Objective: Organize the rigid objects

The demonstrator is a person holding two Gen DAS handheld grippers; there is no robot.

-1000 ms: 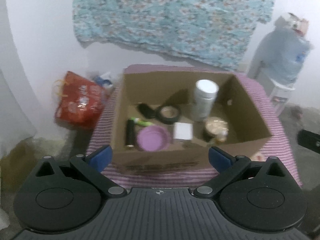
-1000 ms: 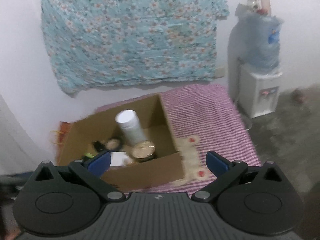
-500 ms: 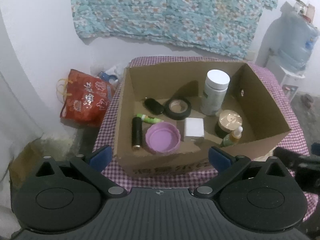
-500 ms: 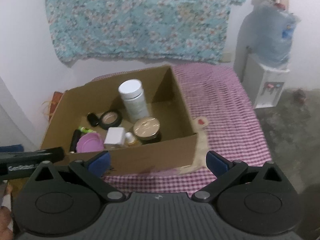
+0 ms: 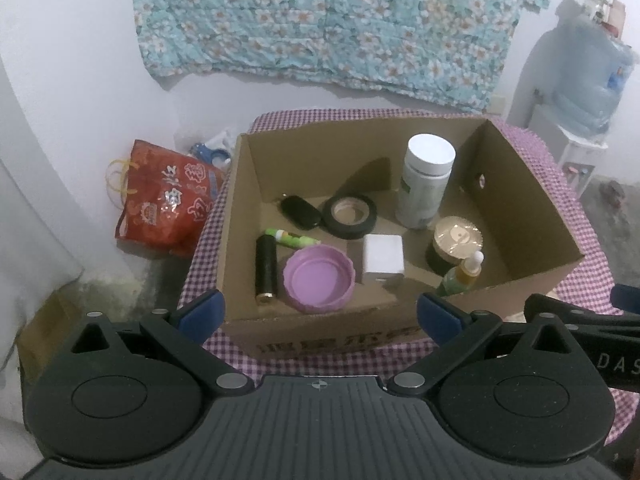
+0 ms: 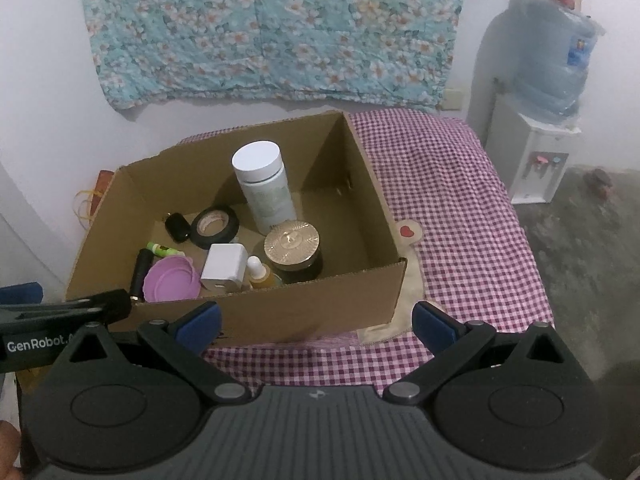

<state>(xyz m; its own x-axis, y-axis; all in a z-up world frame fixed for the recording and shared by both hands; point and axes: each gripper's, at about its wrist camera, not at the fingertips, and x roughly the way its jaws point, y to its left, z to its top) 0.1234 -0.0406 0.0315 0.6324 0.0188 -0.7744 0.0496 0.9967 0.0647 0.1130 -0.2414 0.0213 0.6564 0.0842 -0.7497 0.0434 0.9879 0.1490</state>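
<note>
A: Nearest to you, your left gripper [image 5: 318,312] hangs short of the cardboard box [image 5: 320,344] with its fingers spread wide and nothing between them. Your right gripper [image 6: 316,322] is the same: fingers apart, empty, over the checked cloth on the table [image 6: 460,216].

B: And where do the rigid things lie?

A: All 9 that I can count are inside the box. Along the near wall: a black tube [image 5: 266,270] lying flat, a purple lid [image 5: 319,279] open side up, a white cube [image 5: 383,260], and a small dropper bottle [image 5: 460,276] standing. Behind them, a green marker [image 5: 292,238], a gold-lidded jar [image 5: 456,244], a black fob [image 5: 300,212] and a roll of black tape [image 5: 349,216]. At the back stands the tall white bottle [image 5: 426,182].

B: So which step is in hand?

A: You can't settle that from here. Everything boxed and both grippers empty fits sorting already ended, or unpacking onto the cloth to come. The mark on the cloth past the box's right corner is probably only a printed heart [image 6: 407,232].

B: The next move?

A: Any reach into the box means clearing its near wall from above.
</note>
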